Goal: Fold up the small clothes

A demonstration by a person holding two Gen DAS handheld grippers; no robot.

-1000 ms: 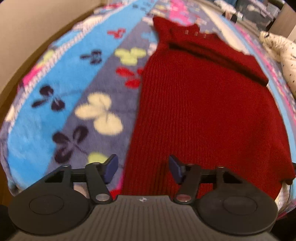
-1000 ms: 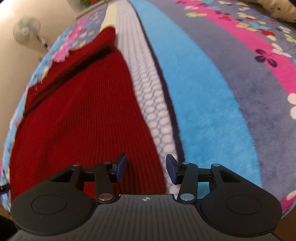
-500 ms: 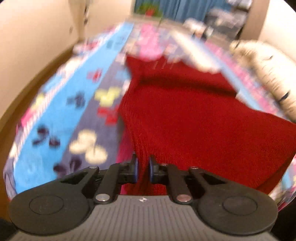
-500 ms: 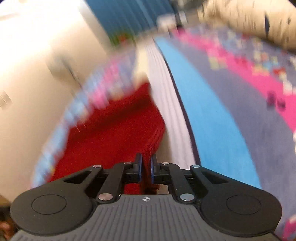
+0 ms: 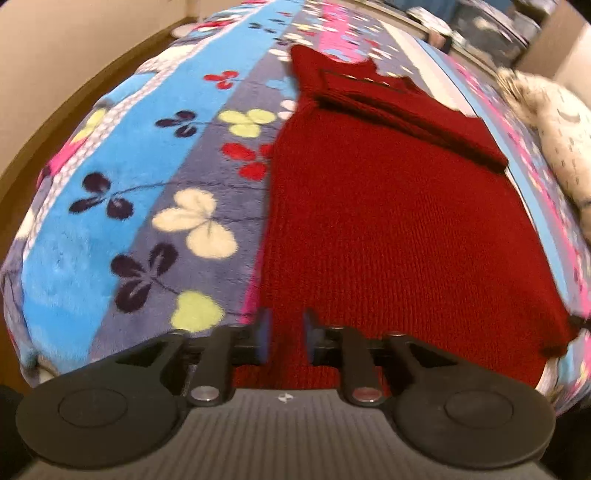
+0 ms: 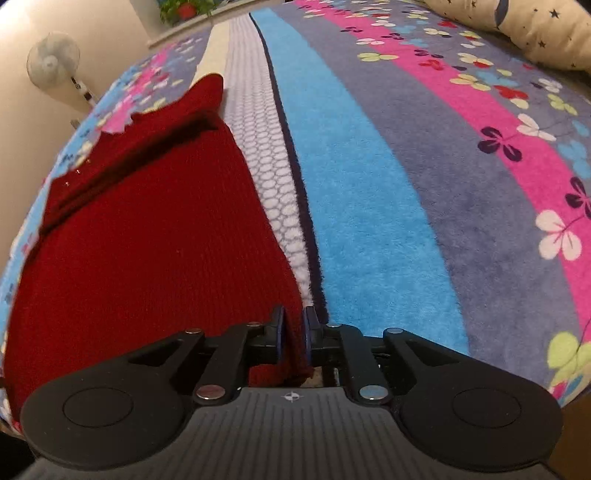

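1. red knit sweater [image 5: 399, 221] lies flat on a bed under a striped, flower-printed fleece blanket [image 5: 122, 192], its near hem at the bed's near edge and a sleeve folded across the chest at the far end.
2. left tool [image 5: 284, 332] sits at the sweater's near left corner; its jaws are opening, with the hem's red knit between the blue pads, and i cannot see the pads pressing on it.
3. right tool [image 6: 294, 332] sits at the near right corner; its jaws are opening too, narrower than the left's, with a bunched strip of the sweater's edge between them and looking just about touched on both sides.
4. only the left wrist view shows the sweater's left edge against the grey-purple stripe with yellow, cream and red flowers, plus a pale speckled pillow [image 5: 561, 140] at the far right.
5. only the right wrist view shows the right edge lying along a white honeycomb-textured stripe [image 6: 273, 177], then blue, grey and pink bands, a star-print cushion [image 6: 535, 26] at top right, and a standing fan [image 6: 53, 59] by the wall at top left.
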